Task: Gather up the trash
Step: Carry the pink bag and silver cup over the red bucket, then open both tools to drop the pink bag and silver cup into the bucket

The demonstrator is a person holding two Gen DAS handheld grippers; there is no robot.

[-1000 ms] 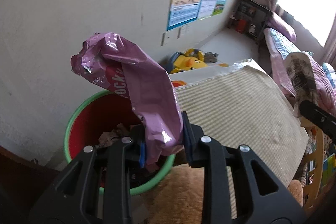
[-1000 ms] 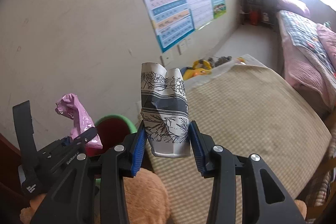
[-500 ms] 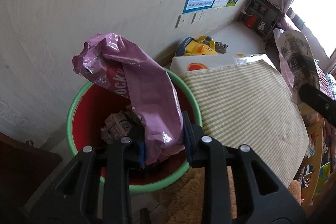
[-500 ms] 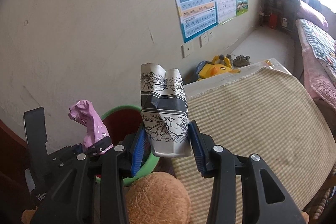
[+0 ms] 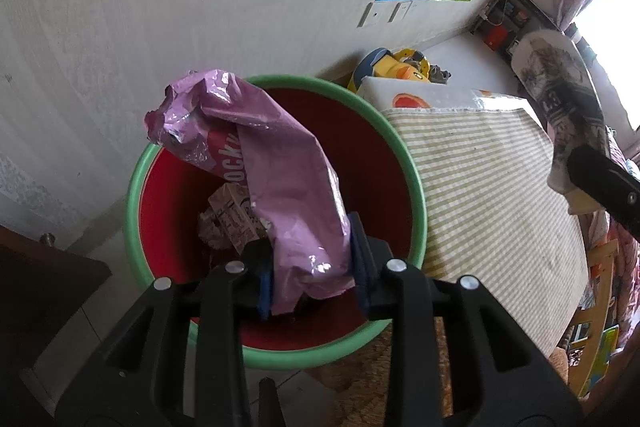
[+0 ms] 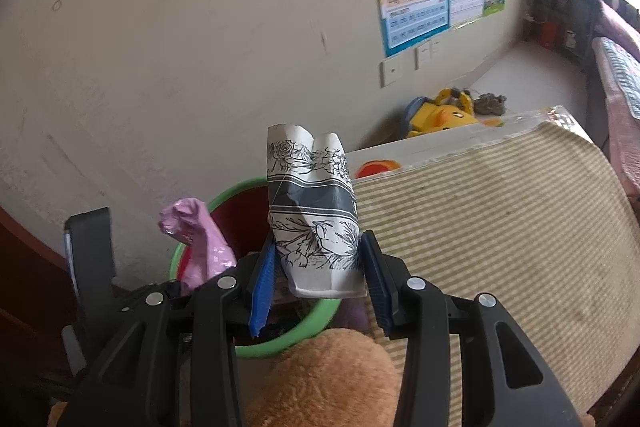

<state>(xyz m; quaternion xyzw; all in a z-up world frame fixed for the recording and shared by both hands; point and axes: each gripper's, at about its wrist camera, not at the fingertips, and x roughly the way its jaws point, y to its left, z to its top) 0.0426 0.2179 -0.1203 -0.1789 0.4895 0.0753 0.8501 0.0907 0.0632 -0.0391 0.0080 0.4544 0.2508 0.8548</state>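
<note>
My left gripper (image 5: pixel 312 259) is shut on a crumpled pink snack wrapper (image 5: pixel 280 179). It hangs directly over the mouth of a red bin with a green rim (image 5: pixel 134 187), where a small crushed carton (image 5: pixel 230 215) lies inside. My right gripper (image 6: pixel 318 263) is shut on a crushed paper cup (image 6: pixel 312 211) with a black flower print. It hovers just right of the bin's rim (image 6: pixel 224 193), above the bin's edge and the striped surface. The cup (image 5: pixel 560 87) also shows at the right edge of the left wrist view, and the pink wrapper (image 6: pixel 204 239) at the left of the right wrist view.
A surface covered in green-and-cream striped cloth (image 5: pixel 480 187) touches the bin's right side. A brown plush toy (image 6: pixel 328 379) lies under the right gripper. A yellow toy (image 6: pixel 440 115) sits on the floor by the wall. Dark wooden furniture (image 5: pixel 40 287) stands left of the bin.
Both grippers moved toward the wall and down. The bin's mouth now fills the left wrist view under the wrapper, and the cup has come closer to the bin. Both grips are unchanged.
</note>
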